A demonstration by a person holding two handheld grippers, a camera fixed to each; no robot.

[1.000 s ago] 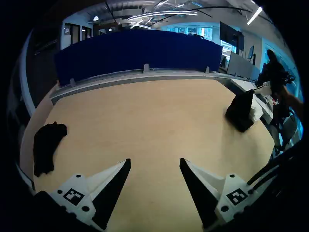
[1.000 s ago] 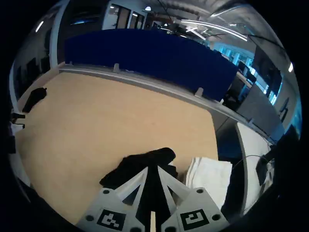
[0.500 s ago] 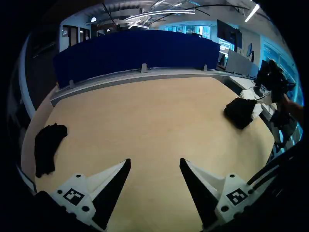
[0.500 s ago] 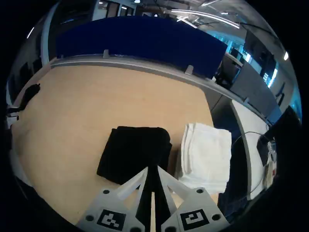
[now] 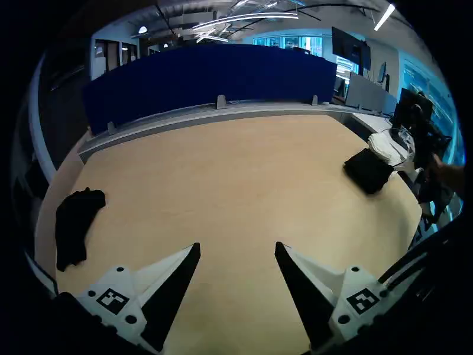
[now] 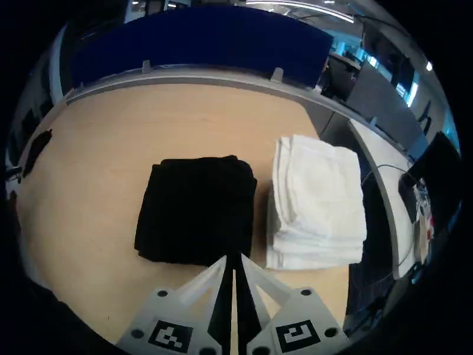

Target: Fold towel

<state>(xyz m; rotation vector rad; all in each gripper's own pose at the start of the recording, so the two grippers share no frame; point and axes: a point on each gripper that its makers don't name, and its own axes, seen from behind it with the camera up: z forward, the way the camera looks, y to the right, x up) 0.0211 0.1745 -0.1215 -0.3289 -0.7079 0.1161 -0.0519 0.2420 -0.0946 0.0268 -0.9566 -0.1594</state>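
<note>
Black folded towel (image 6: 198, 210) is lying on the counter (image 6: 106, 136), just beside the white folded towels (image 6: 316, 201). Right hand-held gripper (image 6: 235, 266) is hovering narrow and empty; left hand-held gripper (image 5: 236, 254) is gaping wide. Next job is probably grabbing the crumpled black towel (image 5: 74, 228).

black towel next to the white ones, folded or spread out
Folded: the black towel lies as a neat thick rectangle beside the white towels.

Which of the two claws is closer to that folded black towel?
Right. The right claw sits at the near edge of the folded black towel; the left claw faces it from far across the table.
</note>
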